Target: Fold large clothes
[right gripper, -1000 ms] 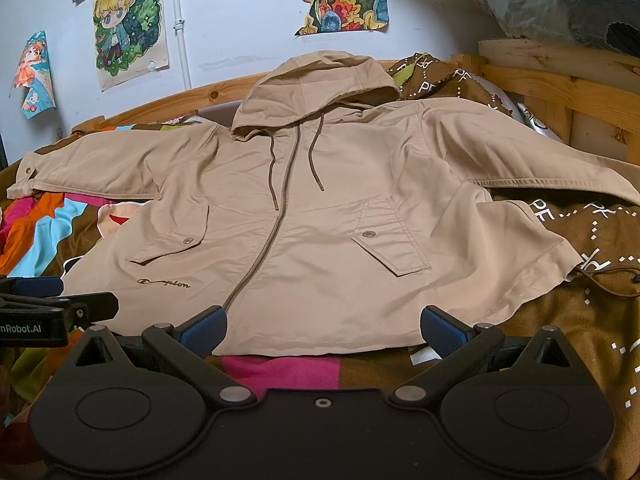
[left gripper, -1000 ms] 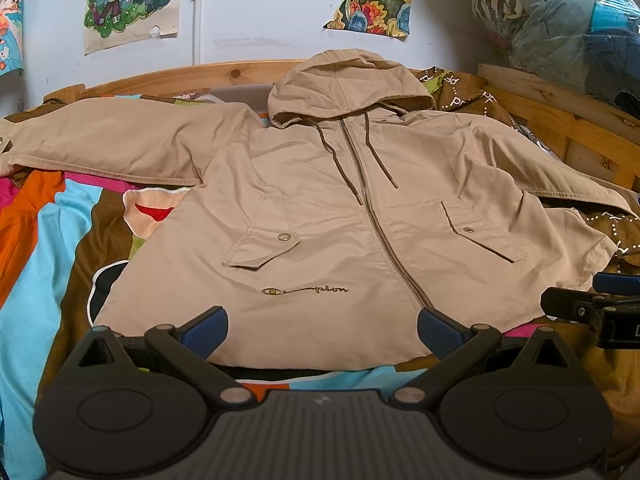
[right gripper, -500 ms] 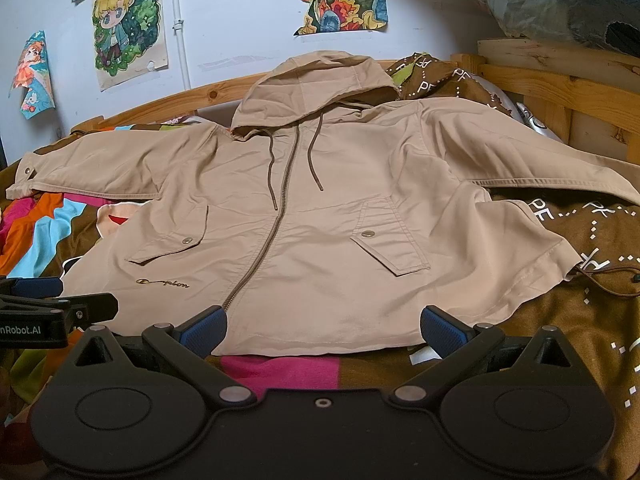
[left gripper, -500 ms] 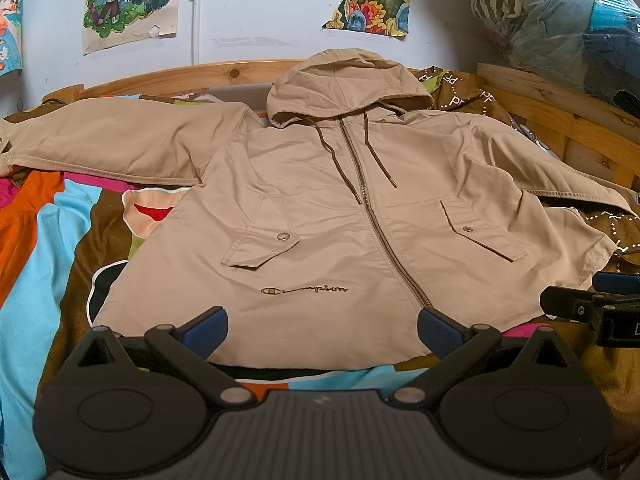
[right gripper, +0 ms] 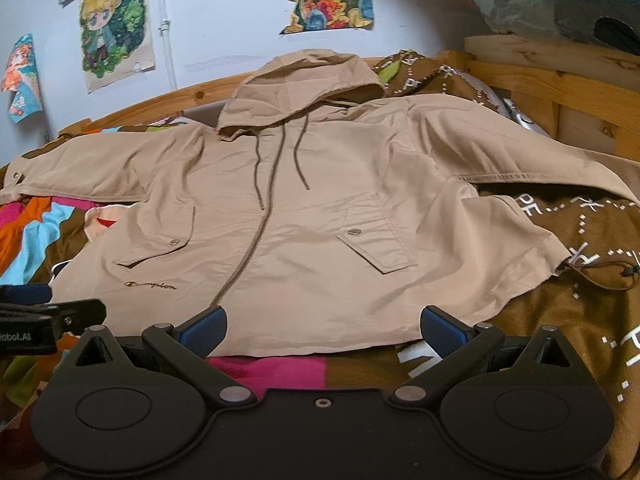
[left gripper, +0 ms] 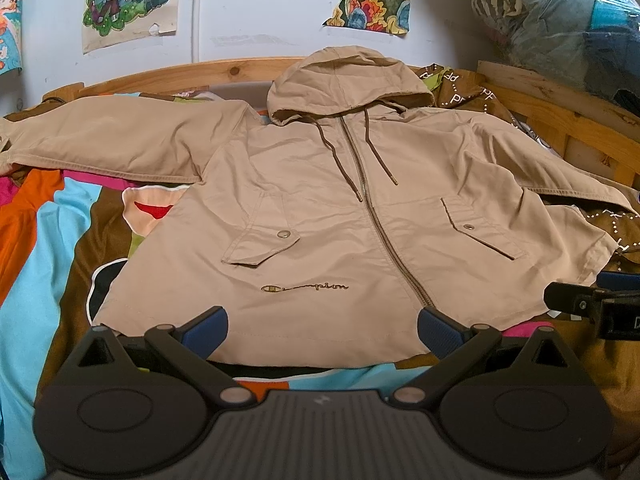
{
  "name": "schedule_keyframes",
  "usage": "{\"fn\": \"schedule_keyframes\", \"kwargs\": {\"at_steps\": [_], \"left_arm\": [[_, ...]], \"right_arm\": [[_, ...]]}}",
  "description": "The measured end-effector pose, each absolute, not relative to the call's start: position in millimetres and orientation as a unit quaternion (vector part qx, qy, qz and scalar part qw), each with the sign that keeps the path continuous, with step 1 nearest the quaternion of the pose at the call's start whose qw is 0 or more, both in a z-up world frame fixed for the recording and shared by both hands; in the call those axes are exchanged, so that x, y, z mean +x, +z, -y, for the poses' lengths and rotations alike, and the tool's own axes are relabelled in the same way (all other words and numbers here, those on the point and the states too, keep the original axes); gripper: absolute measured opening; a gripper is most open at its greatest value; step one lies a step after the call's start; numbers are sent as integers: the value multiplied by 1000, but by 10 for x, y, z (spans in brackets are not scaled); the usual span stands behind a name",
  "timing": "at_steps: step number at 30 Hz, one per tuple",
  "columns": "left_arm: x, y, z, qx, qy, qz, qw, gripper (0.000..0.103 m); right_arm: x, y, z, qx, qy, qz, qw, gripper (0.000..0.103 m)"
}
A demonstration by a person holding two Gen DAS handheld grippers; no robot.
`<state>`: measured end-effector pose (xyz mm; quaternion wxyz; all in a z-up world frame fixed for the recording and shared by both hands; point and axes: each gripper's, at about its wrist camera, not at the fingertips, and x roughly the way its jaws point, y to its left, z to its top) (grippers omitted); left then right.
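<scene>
Left gripper (left gripper: 322, 326): jaws wide apart, holding nothing; both blue pads just short of the hem, left of the zip.
Right gripper (right gripper: 323, 326): jaws wide apart, holding nothing; pads at the hem, right of the zip's foot.
Jacket (left gripper: 360, 220): one, tan, hooded, spread face up on the bed, zipped shut, hem at 6 o'clock and hood (left gripper: 348, 76) at 12 o'clock.
Sleeves: two, laid out flat toward 9 and 3 o'clock; left sleeve (left gripper: 108, 140), right sleeve (right gripper: 520, 148).
Pockets: two flapped, one snap each; one at 8 o'clock of the zip's middle (left gripper: 260, 244), the other at 4 o'clock (left gripper: 480, 232).
Drawcords: two, hanging from the hood either side of the zip (left gripper: 376, 216).
Handling (judged): thin woven cloth, light, limp, likely a little slick; will sag and slide unless lifted at two points. Zip and snaps are the only stiff parts.
Hold (judged): pinch hem corners or sleeve cuffs, through both layers; keep off the zip teeth and cords.
Bed (left gripper: 52, 240): one, wood-railed, covered in a patterned sheet, bright stripes at 9 o'clock, brown lettered cloth at 3 o'clock.
Posters: three seen on the wall in the left view, four in the right.
Fold state (judged): none made yet.
</scene>
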<state>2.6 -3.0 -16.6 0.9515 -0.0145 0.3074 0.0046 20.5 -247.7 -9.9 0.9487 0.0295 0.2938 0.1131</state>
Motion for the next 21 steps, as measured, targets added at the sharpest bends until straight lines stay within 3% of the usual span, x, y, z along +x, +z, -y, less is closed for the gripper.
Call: {"fn": "schedule_keyframes", "kwargs": {"at_steps": [8, 14, 21], "left_arm": [[175, -63, 117, 13, -2, -337, 942, 102], [513, 244, 281, 52, -51, -343, 937, 102], [896, 425, 629, 62, -109, -358, 925, 102]], "right_arm": [[223, 96, 2869, 77, -3, -268, 960, 102], [133, 363, 3727, 186, -126, -211, 951, 102], [390, 291, 4581, 315, -149, -180, 920, 88]]}}
